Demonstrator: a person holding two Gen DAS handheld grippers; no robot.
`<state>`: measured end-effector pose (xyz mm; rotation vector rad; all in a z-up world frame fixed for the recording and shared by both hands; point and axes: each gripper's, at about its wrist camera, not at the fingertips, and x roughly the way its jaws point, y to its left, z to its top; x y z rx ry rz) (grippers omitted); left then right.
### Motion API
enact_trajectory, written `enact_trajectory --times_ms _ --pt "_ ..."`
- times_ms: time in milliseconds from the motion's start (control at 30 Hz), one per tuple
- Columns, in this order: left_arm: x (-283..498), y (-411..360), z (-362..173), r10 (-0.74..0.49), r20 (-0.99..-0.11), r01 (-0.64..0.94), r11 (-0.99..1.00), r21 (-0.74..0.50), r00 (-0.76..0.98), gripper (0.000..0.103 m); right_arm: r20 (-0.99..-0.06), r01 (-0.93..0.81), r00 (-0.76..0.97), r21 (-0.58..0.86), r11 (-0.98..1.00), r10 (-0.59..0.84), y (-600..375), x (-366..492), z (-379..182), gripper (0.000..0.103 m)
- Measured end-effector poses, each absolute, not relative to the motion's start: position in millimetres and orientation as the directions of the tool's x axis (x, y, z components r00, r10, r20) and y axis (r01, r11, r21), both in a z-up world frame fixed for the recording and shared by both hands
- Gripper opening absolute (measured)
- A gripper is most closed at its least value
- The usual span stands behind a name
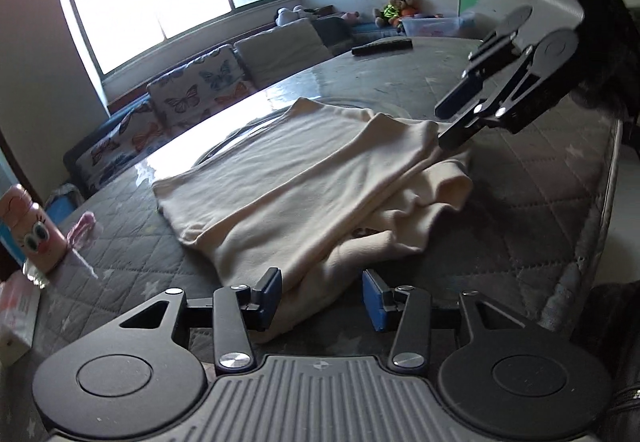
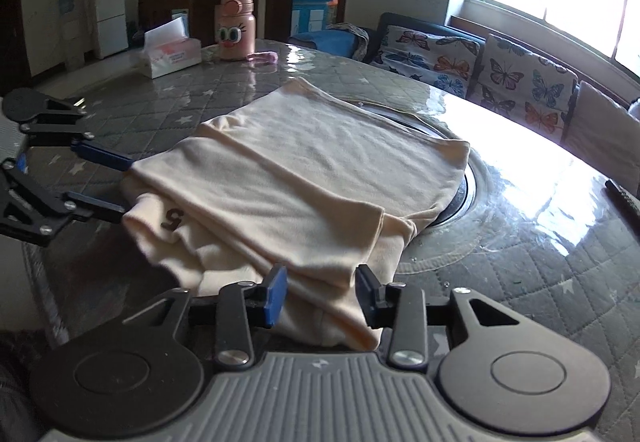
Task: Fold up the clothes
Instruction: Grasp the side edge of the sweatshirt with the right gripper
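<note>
A cream garment [image 1: 300, 194] [image 2: 312, 170] lies partly folded on the grey quilted table [image 1: 520, 202] [image 2: 520, 262], with a dark printed "5" [image 2: 173, 220] showing on a lower layer. My left gripper [image 1: 322, 296] [image 2: 125, 186] is open, its blue-padded fingers either side of the garment's near bunched edge. My right gripper [image 2: 322, 296] [image 1: 442, 125] is open too, straddling the folded layers at the opposite end. Neither set of pads is pressed onto the cloth.
A pink cartoon bottle [image 2: 235, 28] [image 1: 36, 238] and a tissue box [image 2: 172, 54] stand at one end of the table. A dark remote [image 1: 382, 46] lies at the far edge. A round inset [image 2: 460, 202] sits under the garment. Butterfly cushions [image 2: 500, 74] line the window side.
</note>
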<state>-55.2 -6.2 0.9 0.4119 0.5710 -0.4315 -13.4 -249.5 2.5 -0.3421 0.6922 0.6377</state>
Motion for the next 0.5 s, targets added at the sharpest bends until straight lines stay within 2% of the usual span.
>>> enact_trajectory --times_ms 67,167,233,300,333,400,500 --pt "-55.9 -10.8 -1.8 -0.281 -0.586 0.507 0.821 0.264 0.76 0.048 -0.682 -0.664 0.588 -0.1 0.741 0.435 -249.2 -19.8 5.1 0.044" --pt "-57.1 -17.5 -5.8 -0.293 -0.577 0.524 0.803 0.285 0.762 0.047 -0.682 -0.688 0.584 -0.127 0.714 0.441 -247.6 -26.6 6.8 0.053" --pt "-57.5 -21.7 -8.3 -0.301 -0.571 0.534 0.792 0.296 0.764 0.041 -0.682 -0.707 0.579 -0.148 0.692 0.446 -246.0 -31.2 7.1 0.056" --pt "-55.4 -22.5 -8.7 -0.313 -0.566 0.538 0.793 0.286 0.763 0.023 -0.684 -0.725 0.574 -0.17 0.668 0.45 -243.5 -35.6 6.2 0.058" --pt "-53.9 -22.1 -7.8 -0.319 -0.563 0.538 0.796 0.277 0.763 0.018 -0.684 -0.733 0.572 -0.179 0.656 0.452 -242.5 -37.4 5.5 0.061" --pt "-50.8 -20.8 -5.6 -0.329 -0.556 0.535 0.804 0.259 0.763 0.011 -0.683 -0.748 0.569 -0.198 0.634 0.458 -240.3 -40.8 4.4 0.066" --pt "-42.8 -15.2 2.0 -0.331 -0.55 0.517 0.826 0.224 0.767 0.01 -0.676 -0.767 0.567 -0.225 0.601 0.47 -236.4 -44.7 3.2 0.072"
